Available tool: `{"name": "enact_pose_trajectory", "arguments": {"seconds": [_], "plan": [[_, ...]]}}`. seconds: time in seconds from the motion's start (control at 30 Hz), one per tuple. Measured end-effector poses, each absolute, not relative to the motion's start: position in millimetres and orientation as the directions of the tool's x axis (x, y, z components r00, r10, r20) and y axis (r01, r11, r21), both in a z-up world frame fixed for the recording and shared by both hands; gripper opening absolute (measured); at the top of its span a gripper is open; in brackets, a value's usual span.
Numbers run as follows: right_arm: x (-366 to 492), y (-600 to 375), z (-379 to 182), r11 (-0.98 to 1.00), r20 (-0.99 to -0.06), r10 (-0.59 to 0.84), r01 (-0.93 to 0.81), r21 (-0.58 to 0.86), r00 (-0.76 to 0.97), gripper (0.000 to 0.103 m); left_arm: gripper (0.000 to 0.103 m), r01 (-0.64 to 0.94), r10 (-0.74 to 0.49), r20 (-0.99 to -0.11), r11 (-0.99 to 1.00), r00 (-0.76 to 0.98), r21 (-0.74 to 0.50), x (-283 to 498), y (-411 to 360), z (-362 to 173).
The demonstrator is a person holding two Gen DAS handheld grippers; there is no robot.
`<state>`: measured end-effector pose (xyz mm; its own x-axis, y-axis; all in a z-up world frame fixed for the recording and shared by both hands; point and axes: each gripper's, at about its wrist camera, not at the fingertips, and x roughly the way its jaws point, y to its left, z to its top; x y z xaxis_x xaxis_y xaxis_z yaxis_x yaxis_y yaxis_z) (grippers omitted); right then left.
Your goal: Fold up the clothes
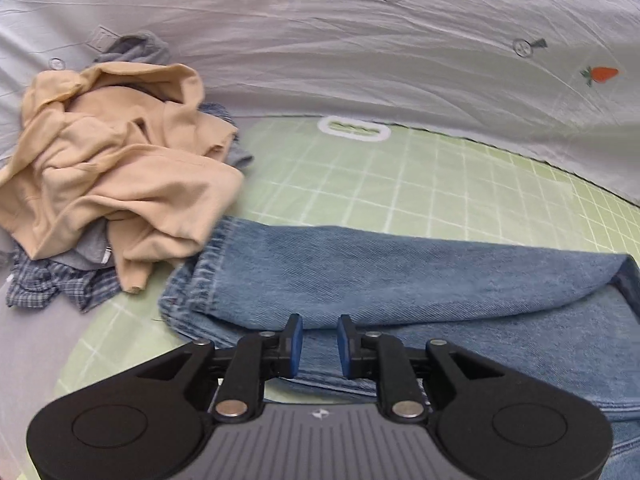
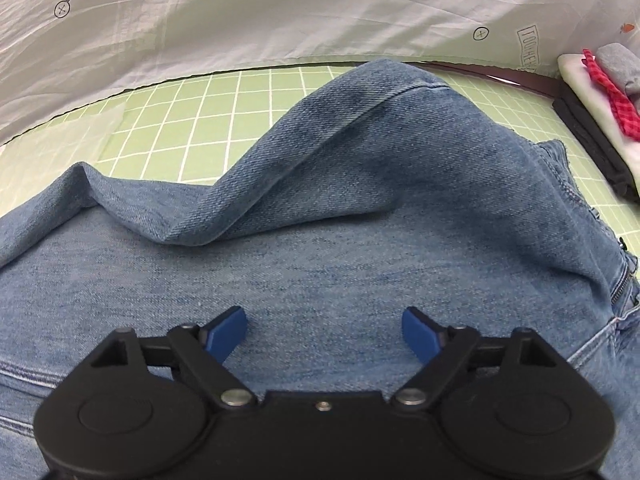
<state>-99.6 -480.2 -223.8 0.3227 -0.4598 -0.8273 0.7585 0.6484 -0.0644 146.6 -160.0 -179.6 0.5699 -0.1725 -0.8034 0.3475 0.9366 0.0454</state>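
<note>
Left tongs [image 1: 319,346] slightly parted, right tongs [image 2: 324,334] wide, both empty above jeans [image 2: 320,248]

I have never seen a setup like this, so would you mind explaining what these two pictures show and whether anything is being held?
A person holds a two-finger gripper in each hand; a camera on each looks forward along its blue-padded fingers. In the left view, the left gripper hovers over folded jeans on a green grid mat, its jaws slightly apart with nothing between them. A pile of unfolded clothes waits beside the jeans. In the right view, the right gripper stands wide open above the denim, holding nothing. Folded items lie stacked at the far right.
</note>
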Motion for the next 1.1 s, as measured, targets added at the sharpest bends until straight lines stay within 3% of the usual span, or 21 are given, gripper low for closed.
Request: {"name": "enact_pose_trajectory", "arguments": {"seconds": [0.13, 0.4, 0.7, 1.1], "plan": [[-97.6, -488.9, -225.5, 0.644, -0.832, -0.453, 0.763, -0.058, 0.320, 0.096, 0.029, 0.451, -0.203, -0.836, 0.891, 0.510, 0.059, 139.8, -182.9, -203.0], [-92.4, -501.9, -228.0, 0.642, -0.832, -0.446, 0.766, -0.041, 0.329, 0.100, 0.051, 0.461, -0.183, -0.830, 0.882, 0.528, 0.099, 158.3, -198.1, -208.6], [-82.2, -518.2, -230.6, 0.661, -0.827, -0.442, 0.749, -0.039, 0.347, 0.102, 0.051, 0.409, -0.114, -0.794, 0.895, 0.597, 0.178, 197.1, -220.7, -209.1], [-33.6, -550.5, -212.8, 0.729, -0.782, -0.468, 0.680, -0.078, 0.412, 0.102, 0.052, 0.369, -0.103, -0.660, 0.887, 0.744, 0.277, 272.3, -281.1, -186.6]]}}
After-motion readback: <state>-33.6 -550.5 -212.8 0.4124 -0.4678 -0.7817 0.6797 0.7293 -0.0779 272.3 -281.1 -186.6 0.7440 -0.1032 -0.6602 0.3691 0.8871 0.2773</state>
